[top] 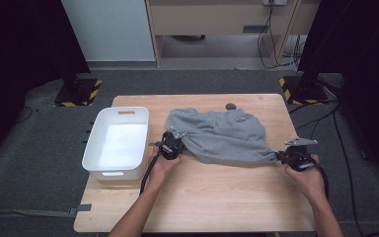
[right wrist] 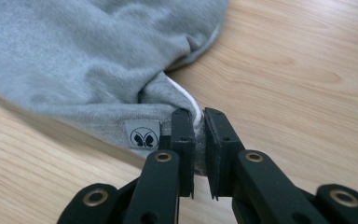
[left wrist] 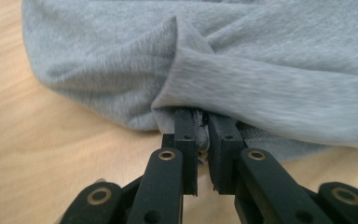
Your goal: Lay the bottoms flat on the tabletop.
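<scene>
1. A grey garment (top: 222,134) lay spread on the wooden table (top: 202,197), filling the middle of the top and reaching toward the far edge at twelve o'clock.
2. The left claw (top: 177,139) stood at the cloth's nine o'clock side, clamped on a fold of the grey fabric; in the left gripper view (left wrist: 200,135) the cloth was pinched tight between the two black jaws.
3. The right claw (top: 280,155) sat at about four o'clock of the garment, its jaws closed on the corner hem; the right gripper view (right wrist: 196,135) showed a white inner edge of cloth caught between them.
4. A small grey label with a butterfly mark (right wrist: 142,136) sat on the hem just beside the right claw.
5. A white bin (top: 118,143) stood on the table at nine o'clock of the garment, near the left claw but apart from it.
6. A small dark object (top: 231,105) lay at twelve o'clock, just beyond the garment's far edge.
</scene>
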`<state>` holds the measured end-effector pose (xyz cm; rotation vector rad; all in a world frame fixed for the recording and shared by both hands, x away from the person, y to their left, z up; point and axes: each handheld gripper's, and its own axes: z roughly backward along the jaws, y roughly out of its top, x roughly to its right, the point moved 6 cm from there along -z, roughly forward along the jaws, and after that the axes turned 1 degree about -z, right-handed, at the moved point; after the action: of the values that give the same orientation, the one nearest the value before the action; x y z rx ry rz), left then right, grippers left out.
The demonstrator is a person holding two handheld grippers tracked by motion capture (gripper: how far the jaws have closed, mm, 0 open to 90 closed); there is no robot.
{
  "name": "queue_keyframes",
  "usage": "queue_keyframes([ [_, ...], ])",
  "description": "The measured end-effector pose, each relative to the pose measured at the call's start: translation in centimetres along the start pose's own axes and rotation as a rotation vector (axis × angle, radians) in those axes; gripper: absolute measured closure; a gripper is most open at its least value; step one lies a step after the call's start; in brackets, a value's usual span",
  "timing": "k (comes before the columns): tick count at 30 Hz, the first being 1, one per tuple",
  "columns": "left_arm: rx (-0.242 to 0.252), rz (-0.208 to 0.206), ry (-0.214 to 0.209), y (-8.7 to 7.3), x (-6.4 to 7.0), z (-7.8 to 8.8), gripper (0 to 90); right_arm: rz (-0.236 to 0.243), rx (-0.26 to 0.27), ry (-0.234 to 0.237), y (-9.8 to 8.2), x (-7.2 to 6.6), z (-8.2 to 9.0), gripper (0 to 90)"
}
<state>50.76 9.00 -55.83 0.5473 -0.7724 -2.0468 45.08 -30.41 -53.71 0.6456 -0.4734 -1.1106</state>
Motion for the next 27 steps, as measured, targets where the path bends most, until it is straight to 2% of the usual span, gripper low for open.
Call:
queue_keyframes([
  [6,-0.017,-0.014,0.006,0.9,0.1,-1.6,83.0,-0.019,-0.002,-0.015,-0.5,0.9,0.5,83.2],
  [8,-0.017,-0.018,-0.001,1.0,0.4,-1.5,83.0,-0.02,0.004,-0.013,-0.5,0.8,0.8,83.2],
  [11,-0.001,-0.023,-0.032,0.9,1.0,-0.3,83.0,0.018,0.009,0.012,-0.5,-0.4,1.2,83.1],
  [13,0.023,-0.056,-0.04,0.8,1.4,1.6,82.9,0.035,0.019,0.025,-0.3,-1.3,1.5,83.0],
  [16,0.052,-0.048,-0.063,0.5,1.6,3.7,82.9,0.047,0.032,0.033,-0.2,-2.0,1.7,82.9],
  [18,0.049,-0.055,-0.063,0.0,1.5,4.7,82.9,0.05,0.028,0.038,-0.2,-2.4,1.6,82.9],
  [21,0.034,-0.053,-0.059,-0.8,1.2,5.3,82.9,0.057,0.025,0.047,0.0,-2.9,1.5,82.9],
  [24,0.025,-0.058,-0.035,-1.2,0.5,5.9,82.9,0.051,0.016,0.029,-0.1,-2.3,1.7,83.0],
  [27,0.039,-0.047,-0.017,-1.1,-0.2,6.7,83.0,0.023,0.004,-0.01,-0.6,-0.6,2.0,83.0],
])
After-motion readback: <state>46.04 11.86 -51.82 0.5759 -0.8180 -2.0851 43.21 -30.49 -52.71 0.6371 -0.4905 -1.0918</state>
